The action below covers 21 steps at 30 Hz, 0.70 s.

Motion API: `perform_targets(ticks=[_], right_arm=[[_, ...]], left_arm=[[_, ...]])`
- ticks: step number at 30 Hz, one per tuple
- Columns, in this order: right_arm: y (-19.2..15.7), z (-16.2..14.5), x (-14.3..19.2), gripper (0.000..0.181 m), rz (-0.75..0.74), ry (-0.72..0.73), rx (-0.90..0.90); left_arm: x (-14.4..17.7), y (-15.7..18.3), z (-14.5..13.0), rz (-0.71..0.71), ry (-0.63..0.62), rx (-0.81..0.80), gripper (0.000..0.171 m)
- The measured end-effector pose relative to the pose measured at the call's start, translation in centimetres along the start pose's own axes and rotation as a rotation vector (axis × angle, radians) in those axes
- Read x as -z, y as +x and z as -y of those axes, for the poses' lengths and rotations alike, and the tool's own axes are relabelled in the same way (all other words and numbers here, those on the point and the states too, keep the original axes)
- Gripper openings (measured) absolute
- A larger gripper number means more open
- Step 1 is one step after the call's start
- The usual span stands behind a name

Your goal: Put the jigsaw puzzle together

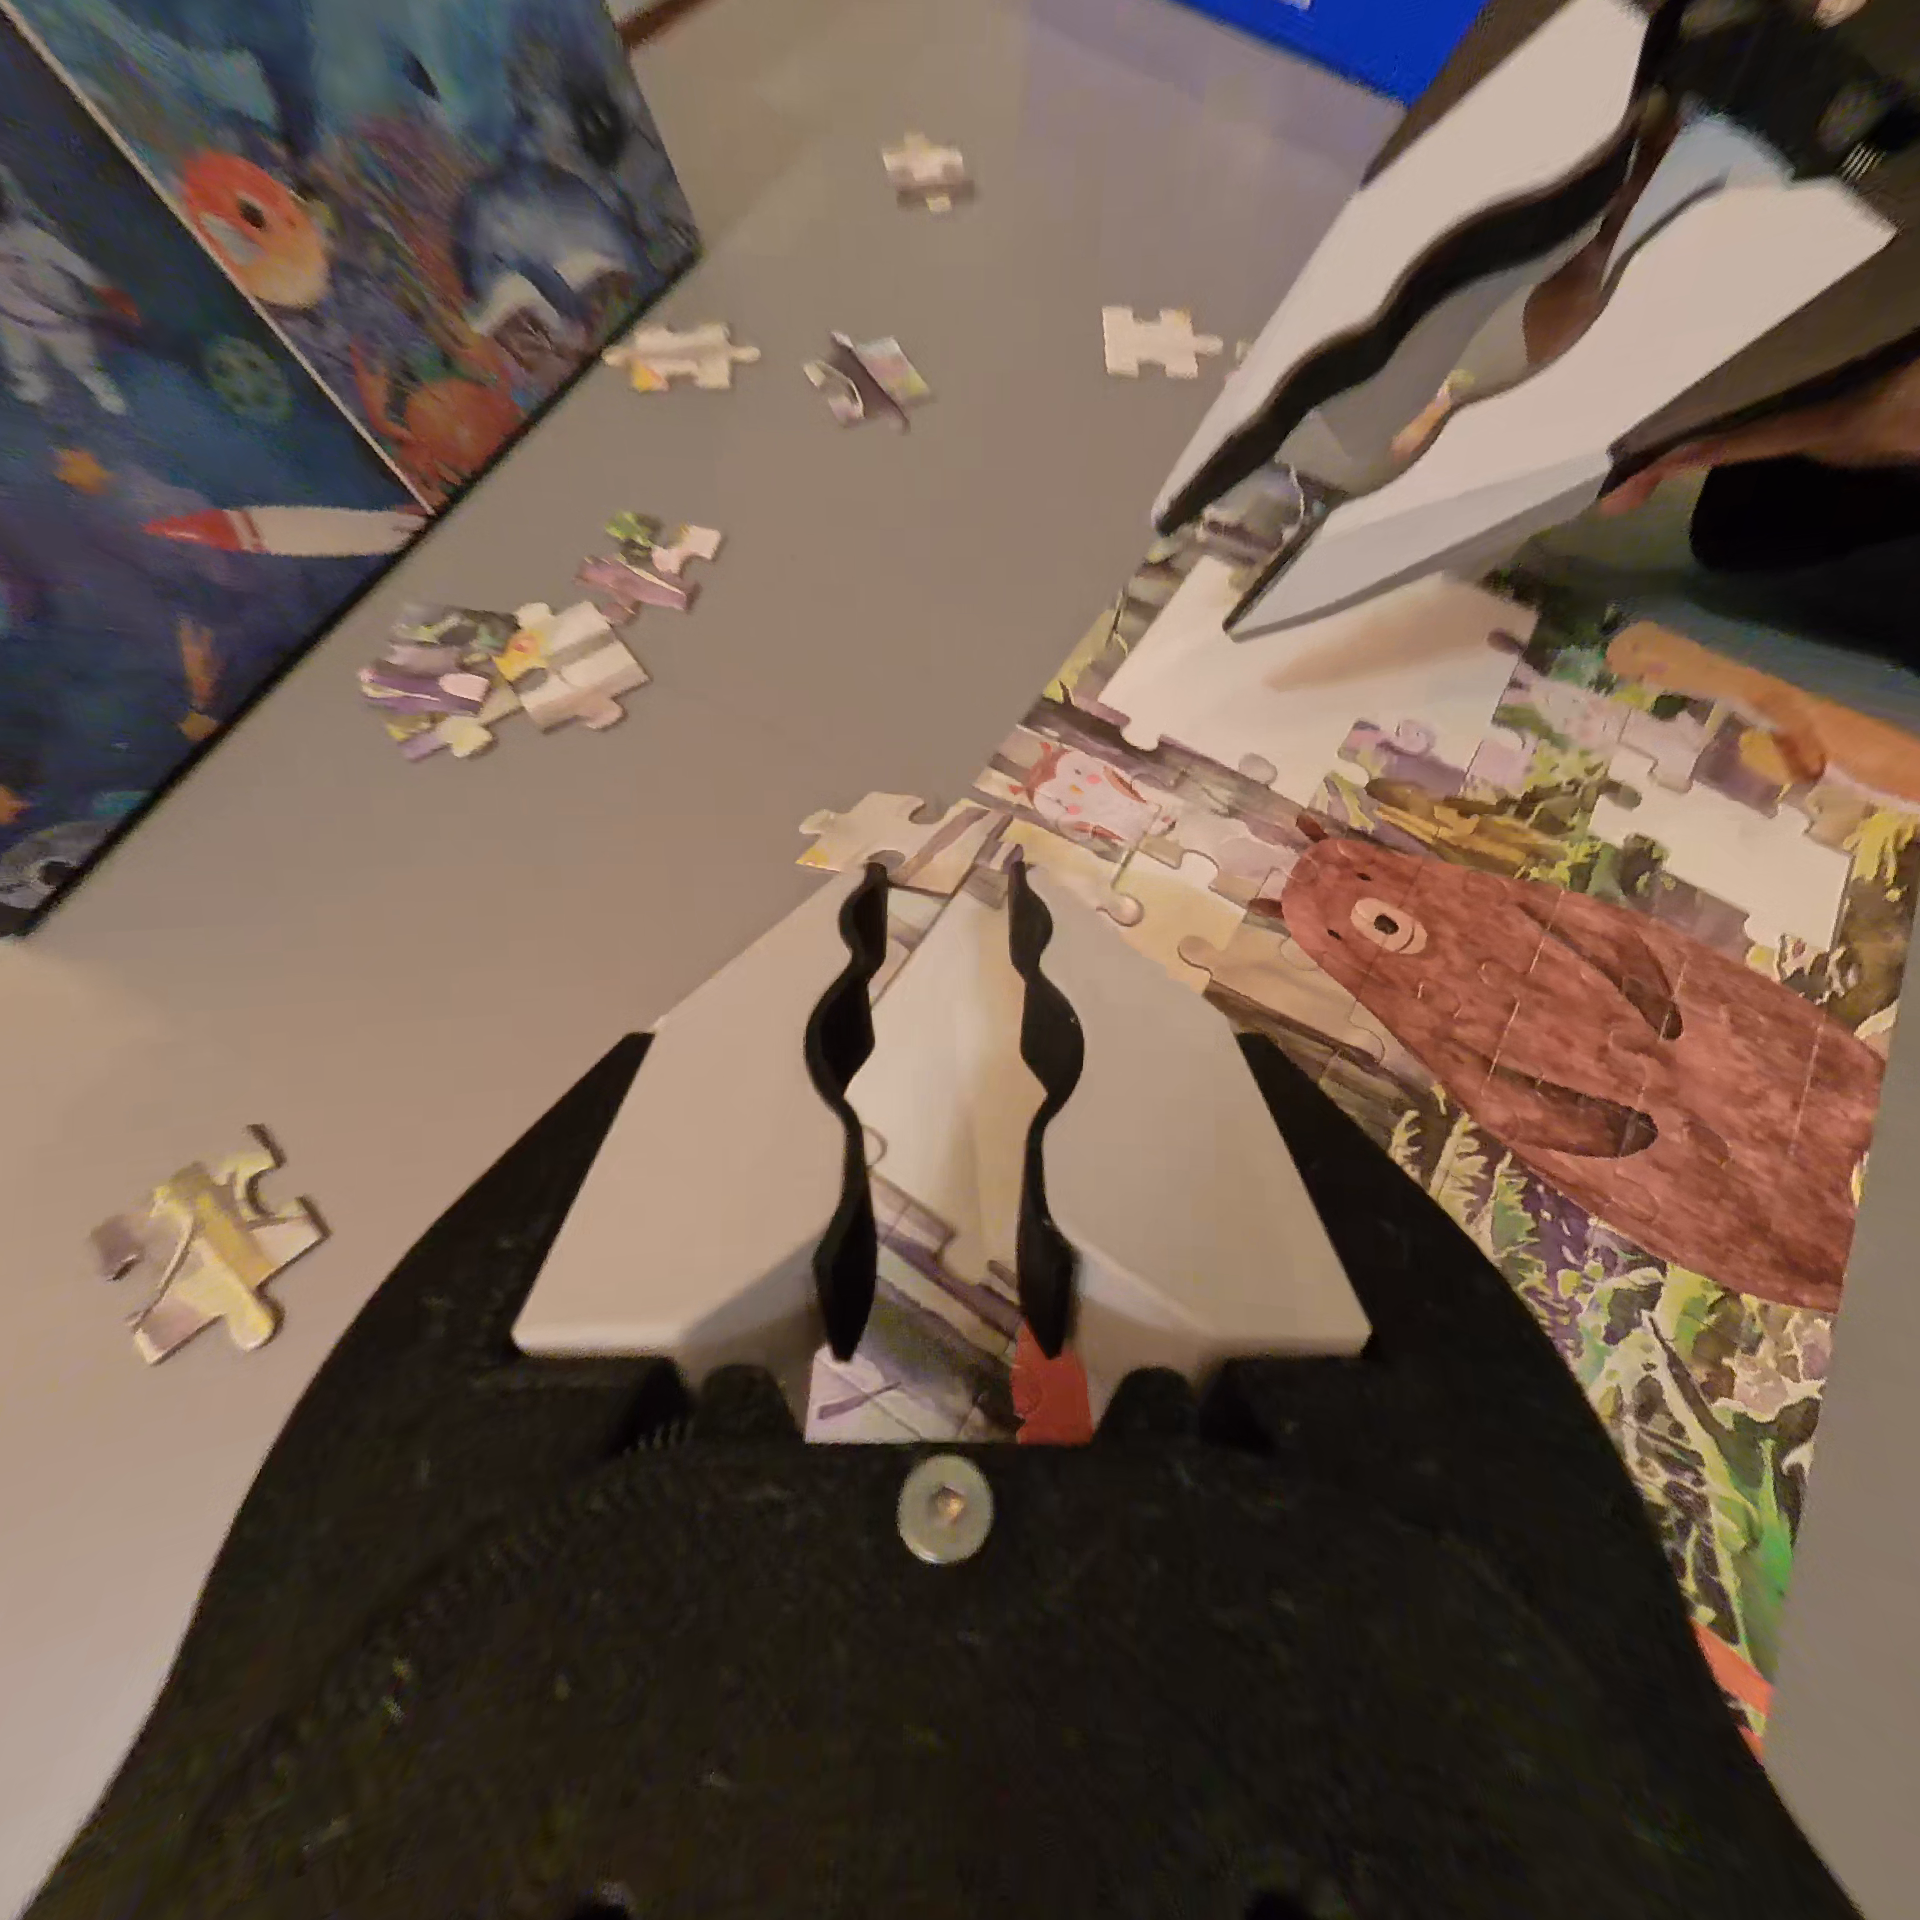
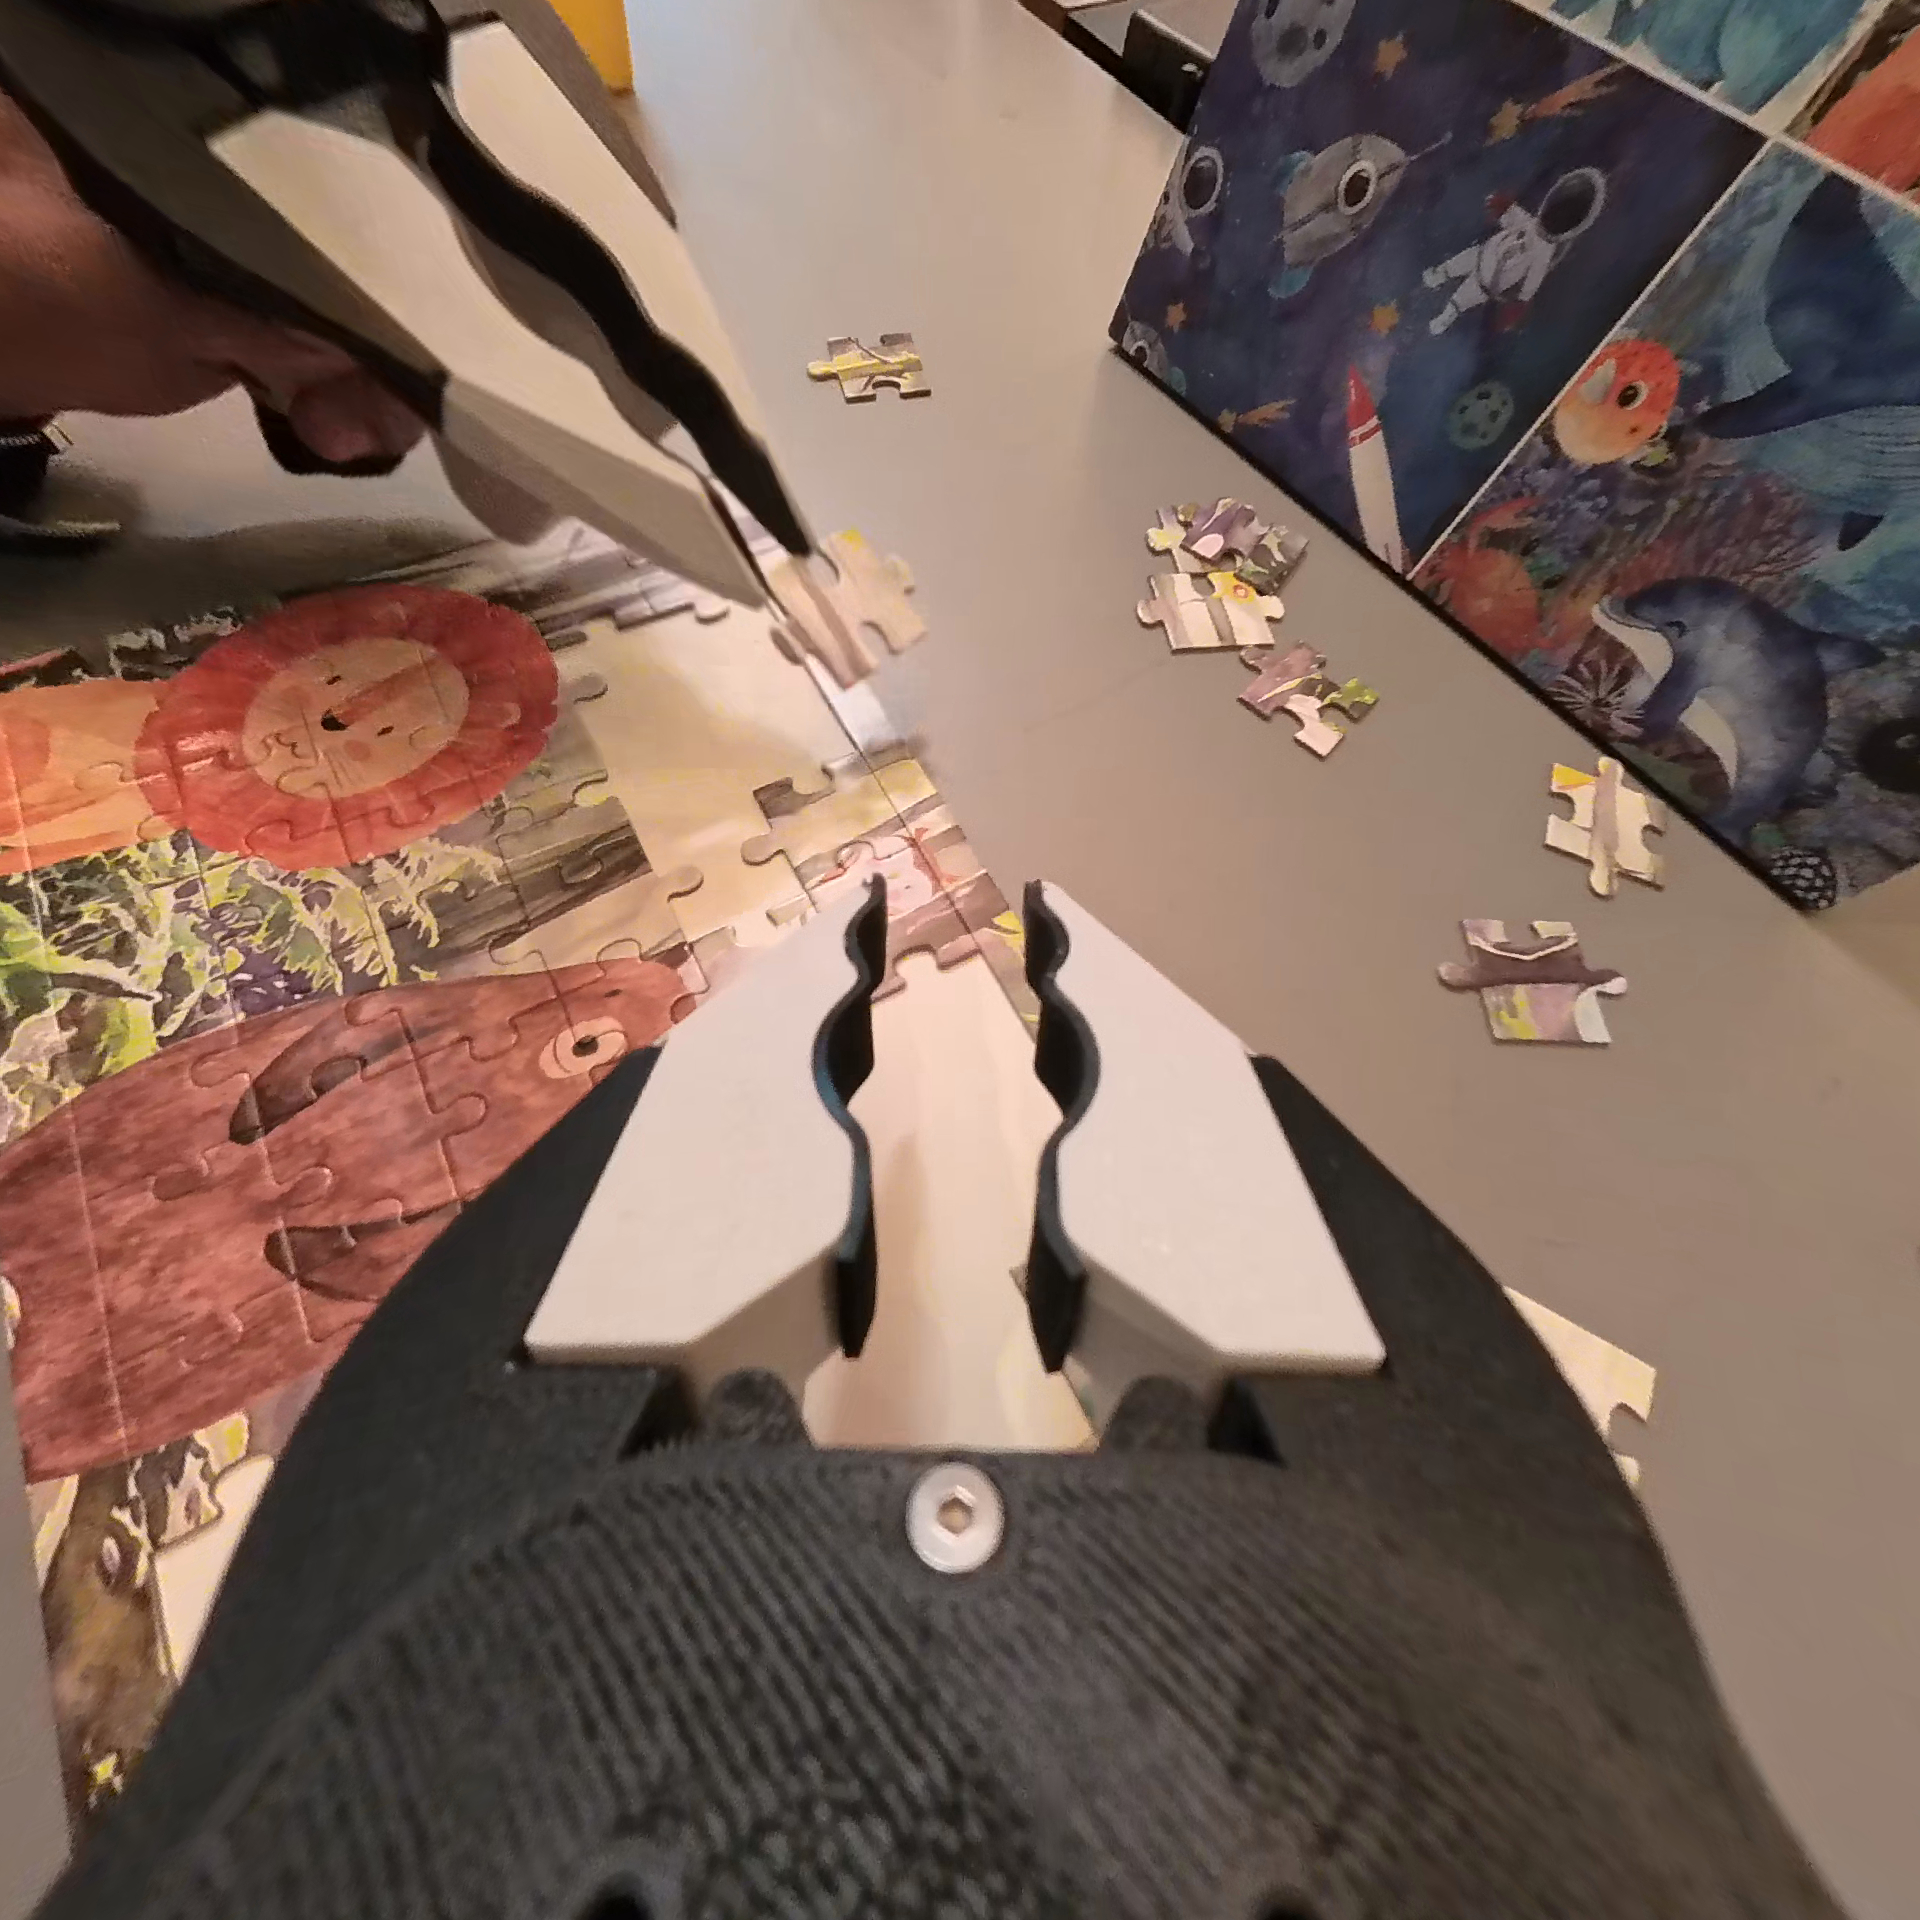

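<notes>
Left wrist view: the left gripper (image 1: pixel 943 878) has its jaws parted a little, gripping nothing, tips at a loose edge piece (image 1: pixel 878 831) beside the assembled jigsaw puzzle (image 1: pixel 1558 1039) on the grey table (image 1: pixel 727 935).

Right wrist view: the right gripper (image 2: pixel 954 904) is likewise released, hovering over the puzzle's right edge; loose pieces (image 2: pixel 1216 582) lie farther right near the puzzle box (image 2: pixel 1558 364).
</notes>
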State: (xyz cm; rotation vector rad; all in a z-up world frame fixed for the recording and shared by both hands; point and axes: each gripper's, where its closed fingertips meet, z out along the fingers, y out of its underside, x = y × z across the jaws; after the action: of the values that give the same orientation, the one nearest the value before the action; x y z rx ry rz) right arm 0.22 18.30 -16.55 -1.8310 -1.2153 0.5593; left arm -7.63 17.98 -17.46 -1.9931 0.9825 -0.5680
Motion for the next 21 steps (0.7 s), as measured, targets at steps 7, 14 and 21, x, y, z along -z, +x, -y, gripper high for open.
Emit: perform_targets(ticks=[7,14,21], right_arm=[[0.2,-0.1,0.0,0.024,-0.006,-0.002,-0.006],[0.1,-0.1,-0.1,0.024,-0.003,-0.003,-0.002],[-0.4,0.3,0.0,0.025,0.012,0.017,0.021]], left_arm=[[1.2,-0.3,0.8,-0.060,0.072,0.067,0.013],[1.5,-0.2,1.1,-0.062,0.090,0.055,0.013],[2.9,0.4,2.9,-0.160,0.209,0.125,0.013]])
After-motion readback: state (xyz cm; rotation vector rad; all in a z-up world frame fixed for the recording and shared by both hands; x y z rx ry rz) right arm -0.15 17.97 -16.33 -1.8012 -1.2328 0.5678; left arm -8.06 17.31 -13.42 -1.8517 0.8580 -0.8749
